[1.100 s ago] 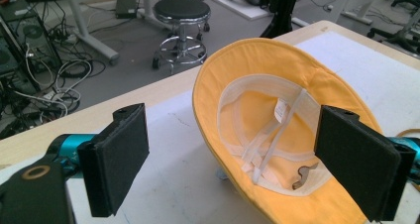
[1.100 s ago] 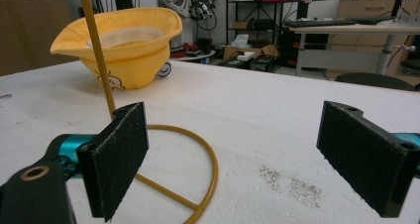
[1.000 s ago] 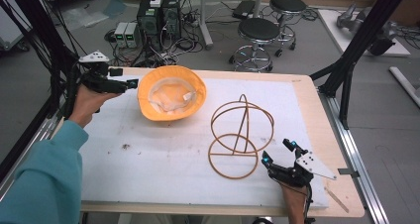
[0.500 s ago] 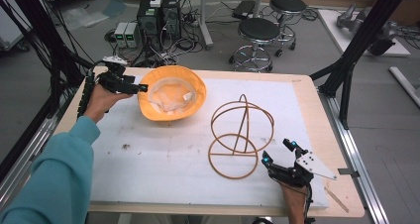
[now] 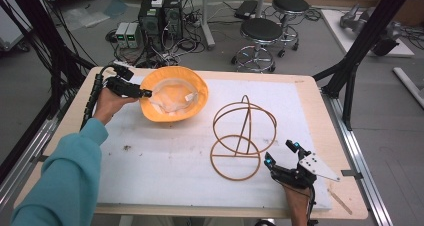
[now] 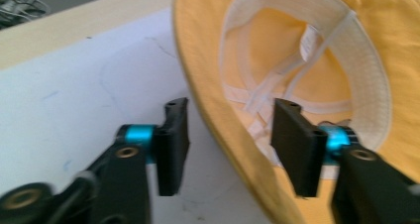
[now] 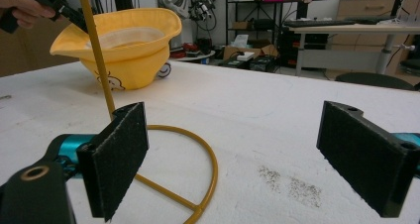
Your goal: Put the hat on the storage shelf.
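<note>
At the left of the table, the left gripper (image 5: 142,92) reaches the near-left rim of the yellow fabric bucket hat (image 5: 174,93), which lies upside down on the white padded mat (image 5: 165,156) towards the far-left part of the table. In the left gripper view the hat's brim (image 6: 218,130) runs between the two black jaws, one jaw outside over the mat and one inside over the pale lining. The jaws have just been closing, yet a gap still shows on each side of the brim, so they stand part open with the cloth between them and not yet pinched.

Judged from this, the work is at its start: the hat is being taken hold of and has not been lifted. The likely aim is to set it on the golden wire hat stand (image 5: 242,136), which stands right of the hat and well apart from it, with nothing on it. The grasp, the lift, the carry and the placing all remain.

The upturned hat acts as a bowl; inside it are its own cream lining, crossed seam tapes and a small sewn label (image 6: 309,38), and no loose object.

At the right, the right gripper (image 5: 282,156) rests near the front edge just beside the stand's base ring (image 7: 198,184), its jaws wide apart and holding nothing.
</note>
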